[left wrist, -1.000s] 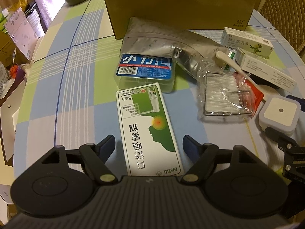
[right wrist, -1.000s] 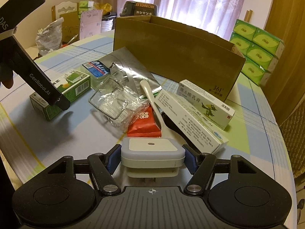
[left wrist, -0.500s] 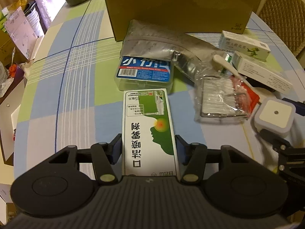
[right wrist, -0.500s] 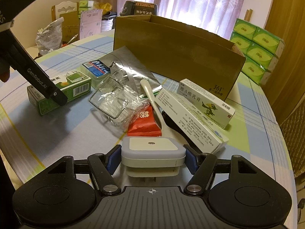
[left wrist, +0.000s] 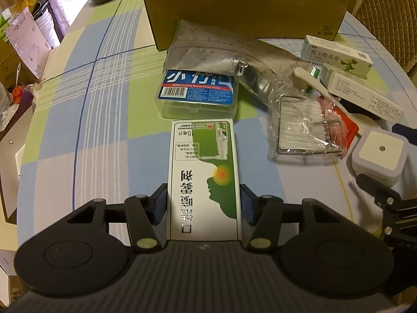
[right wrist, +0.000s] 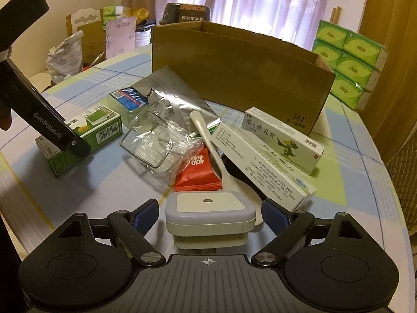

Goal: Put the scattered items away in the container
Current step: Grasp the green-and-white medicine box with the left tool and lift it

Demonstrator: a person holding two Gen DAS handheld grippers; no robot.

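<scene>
My left gripper (left wrist: 203,203) is shut on a green and white medicine box (left wrist: 203,161), its pads pressed against the box's long sides on the checked tablecloth. In the right wrist view the same box (right wrist: 101,122) lies at the left under the left gripper's black body (right wrist: 52,130). My right gripper (right wrist: 209,208) is open around a white square night light (right wrist: 208,208), with a small gap at each pad. The brown cardboard container (right wrist: 242,78) stands open-topped at the back of the table.
Between the grippers and the container lie a blue floss-pick case (left wrist: 198,91), a silver pouch (left wrist: 208,54), a plastic-wrapped wire rack (left wrist: 305,133), a red packet (right wrist: 198,172), a white spoon (right wrist: 206,135) and two long ointment boxes (right wrist: 281,138). Green tissue packs (right wrist: 349,60) are stacked beyond the table.
The left fingers moved forward along the green and white box and shut on it. The right fingers, tight against the night light before, have spread slightly apart.
</scene>
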